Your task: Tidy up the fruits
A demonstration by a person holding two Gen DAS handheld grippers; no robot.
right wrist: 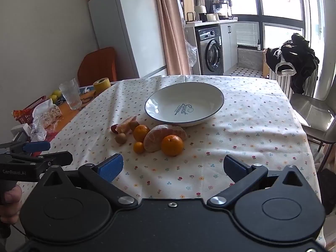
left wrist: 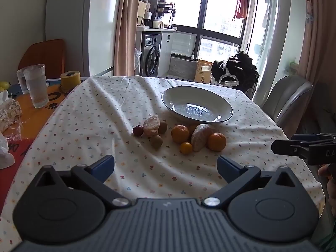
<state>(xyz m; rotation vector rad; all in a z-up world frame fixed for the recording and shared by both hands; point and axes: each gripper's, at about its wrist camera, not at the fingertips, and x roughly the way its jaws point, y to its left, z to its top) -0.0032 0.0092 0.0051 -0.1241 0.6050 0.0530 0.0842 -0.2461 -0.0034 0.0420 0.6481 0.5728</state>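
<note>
A white bowl with a dark rim [left wrist: 225, 106] [right wrist: 218, 103] sits on the flowered tablecloth, nothing in it. In front of it lies a cluster of fruit: two oranges [left wrist: 180, 133] [right wrist: 172, 145], a peeled citrus half [left wrist: 201, 136] [right wrist: 161, 136], a small kumquat [left wrist: 186, 148] [right wrist: 138, 147], brown longans [left wrist: 156, 141] [right wrist: 120, 138], a peeled segment [left wrist: 151, 126] [right wrist: 126, 124] and a red fruit [left wrist: 137, 130] [right wrist: 113, 128]. My left gripper [left wrist: 166, 166] is open, short of the fruit. My right gripper [right wrist: 173, 166] is open too, just before the near orange. Each gripper shows at the other view's edge.
Two glasses [left wrist: 37, 86] [right wrist: 70, 94], a yellow tape roll [left wrist: 70, 78] [right wrist: 101, 85] and wrappers [right wrist: 45, 115] crowd the table's left. A grey chair [left wrist: 287, 96] [right wrist: 315, 113] stands at the right edge; a dark garment [right wrist: 294, 61] hangs beyond.
</note>
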